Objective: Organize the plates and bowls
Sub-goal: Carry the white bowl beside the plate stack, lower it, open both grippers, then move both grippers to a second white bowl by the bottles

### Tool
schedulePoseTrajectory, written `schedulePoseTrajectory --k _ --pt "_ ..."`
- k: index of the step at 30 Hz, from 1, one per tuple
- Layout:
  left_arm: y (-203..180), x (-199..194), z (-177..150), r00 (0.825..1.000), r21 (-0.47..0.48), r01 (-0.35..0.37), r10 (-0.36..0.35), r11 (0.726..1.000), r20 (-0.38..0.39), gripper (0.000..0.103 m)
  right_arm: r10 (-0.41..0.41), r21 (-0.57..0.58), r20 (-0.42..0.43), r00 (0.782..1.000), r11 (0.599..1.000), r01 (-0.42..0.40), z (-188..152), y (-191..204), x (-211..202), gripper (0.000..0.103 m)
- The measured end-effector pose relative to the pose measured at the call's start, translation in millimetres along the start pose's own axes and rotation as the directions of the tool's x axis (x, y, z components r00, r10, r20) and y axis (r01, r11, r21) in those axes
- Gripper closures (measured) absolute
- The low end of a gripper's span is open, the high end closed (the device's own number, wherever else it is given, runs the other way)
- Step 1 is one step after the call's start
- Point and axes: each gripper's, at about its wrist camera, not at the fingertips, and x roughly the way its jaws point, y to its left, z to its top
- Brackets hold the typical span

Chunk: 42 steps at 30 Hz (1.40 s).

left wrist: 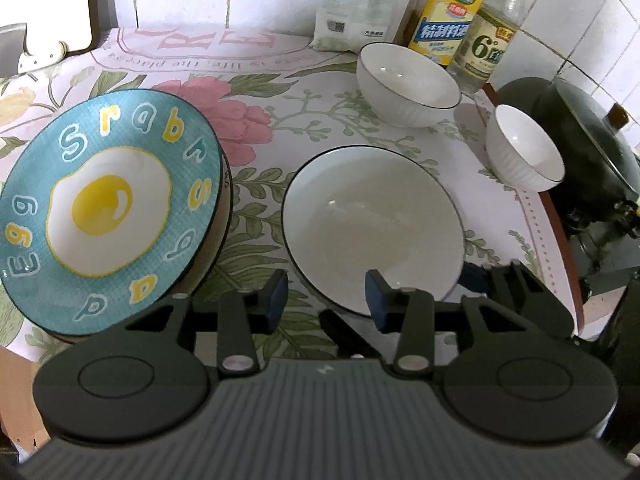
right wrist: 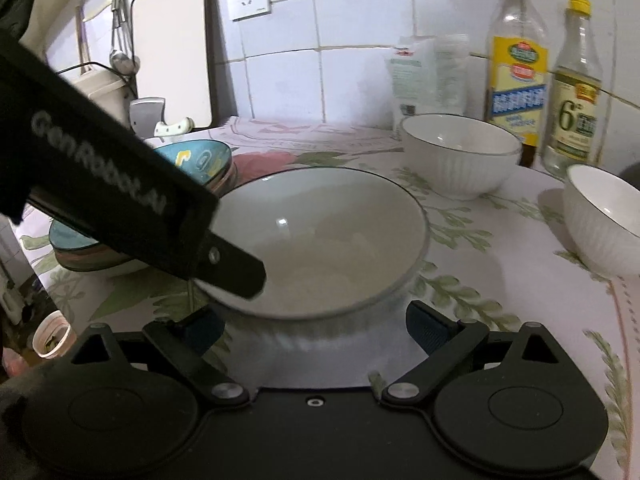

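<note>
A wide white plate with a dark rim (left wrist: 374,228) lies on the floral tablecloth; it also shows in the right wrist view (right wrist: 324,240). My left gripper (left wrist: 326,294) is open, its fingers astride the plate's near rim. My right gripper (right wrist: 316,328) is open and empty just in front of the same plate. A blue egg-pattern plate (left wrist: 108,208) sits tilted on a stack of plates at the left (right wrist: 200,160). Two white ribbed bowls stand behind: a larger one (left wrist: 408,84) (right wrist: 460,156) and a smaller one (left wrist: 524,148) (right wrist: 604,220).
Two bottles (left wrist: 446,16) (left wrist: 496,28) and a white bag (left wrist: 352,4) stand against the tiled wall. A dark wok (left wrist: 580,148) sits past the table's right edge. A cutting board (right wrist: 172,44) and cleaver (right wrist: 148,116) are at the back left.
</note>
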Motion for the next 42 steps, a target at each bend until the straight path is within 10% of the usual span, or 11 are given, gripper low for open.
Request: schedulePoseTrajectory --k 20,42 --pt "-45 -73 17 0.999 0.145 0.043 -0.047 0.989 0.018 0.056 -0.071 0.168 0.089 0.994 0.984 0.055 25 -49 -136 0.004" --pt "-116 -74 72 0.994 0.275 0.082 -0.098 0.958 0.045 0.048 -0.099 0.528 0.015 0.995 0.846 0.076 69 -136 -157 0.006"
